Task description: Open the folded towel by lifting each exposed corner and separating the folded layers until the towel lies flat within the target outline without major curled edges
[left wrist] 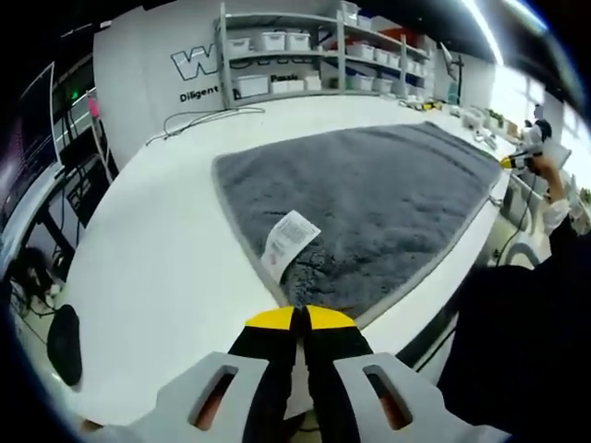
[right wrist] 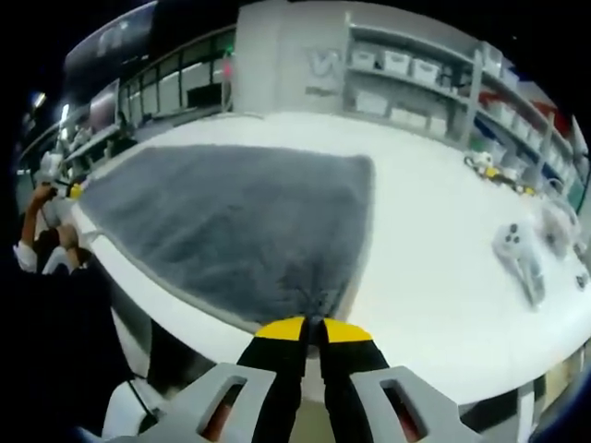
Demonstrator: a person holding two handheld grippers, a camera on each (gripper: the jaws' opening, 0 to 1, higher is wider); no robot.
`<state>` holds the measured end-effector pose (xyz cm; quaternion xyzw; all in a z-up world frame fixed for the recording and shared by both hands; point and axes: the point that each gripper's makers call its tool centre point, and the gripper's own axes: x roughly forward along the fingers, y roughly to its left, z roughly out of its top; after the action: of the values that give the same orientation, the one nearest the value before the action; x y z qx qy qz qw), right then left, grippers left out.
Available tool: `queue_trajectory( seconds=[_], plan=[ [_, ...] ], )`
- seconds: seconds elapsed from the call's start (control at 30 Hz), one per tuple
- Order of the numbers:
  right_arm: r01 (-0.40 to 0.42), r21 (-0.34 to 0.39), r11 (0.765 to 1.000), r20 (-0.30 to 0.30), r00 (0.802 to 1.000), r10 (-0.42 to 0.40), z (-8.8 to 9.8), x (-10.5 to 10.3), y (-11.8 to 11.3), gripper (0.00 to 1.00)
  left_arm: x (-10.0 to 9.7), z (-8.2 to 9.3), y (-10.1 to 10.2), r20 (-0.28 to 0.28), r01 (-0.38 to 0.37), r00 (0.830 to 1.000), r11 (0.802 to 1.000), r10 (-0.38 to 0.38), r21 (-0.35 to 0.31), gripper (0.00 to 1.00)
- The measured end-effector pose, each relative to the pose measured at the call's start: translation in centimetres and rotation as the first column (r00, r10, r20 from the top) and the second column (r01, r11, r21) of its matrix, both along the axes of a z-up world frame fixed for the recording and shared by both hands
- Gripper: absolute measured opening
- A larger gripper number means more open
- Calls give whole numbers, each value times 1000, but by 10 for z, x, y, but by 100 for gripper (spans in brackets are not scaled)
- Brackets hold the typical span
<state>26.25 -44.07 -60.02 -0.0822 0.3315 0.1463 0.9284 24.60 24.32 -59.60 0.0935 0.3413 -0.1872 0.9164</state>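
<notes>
Left gripper (left wrist: 300,318): jaws together, yellow tips pinching the near corner of the grey towel (left wrist: 369,203), held low and roughly level over the table's near edge. Right gripper (right wrist: 312,329): jaws likewise closed on another towel corner at the near edge, the pile bunched into a small pucker just ahead of the tips. Towel lies spread open on the white table (left wrist: 157,268), one layer as far as can be seen, long side running along the near edge, a white care label (left wrist: 288,242) lying on top near the left-held corner. In the right gripper view, small white devices (right wrist: 519,251) sit on the table well apart from the towel, toward its right side. Beyond the far edge: shelving (left wrist: 305,55) with white bins, a wall panel with lettering.
</notes>
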Motion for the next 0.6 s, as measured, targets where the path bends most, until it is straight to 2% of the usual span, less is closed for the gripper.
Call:
queue_trajectory(
  seconds=[0.37,0.6],
  plan=[
    [-21,-31,999,-53,998,19,0,-12,5,1,-5,-1,6,-18,-10,1000,1000,10,2,2],
    [-12,-59,998,-60,998,9,0,-16,2,1,-11,-1,3,-35,8,999,1000,-8,11,2]
  ],
)
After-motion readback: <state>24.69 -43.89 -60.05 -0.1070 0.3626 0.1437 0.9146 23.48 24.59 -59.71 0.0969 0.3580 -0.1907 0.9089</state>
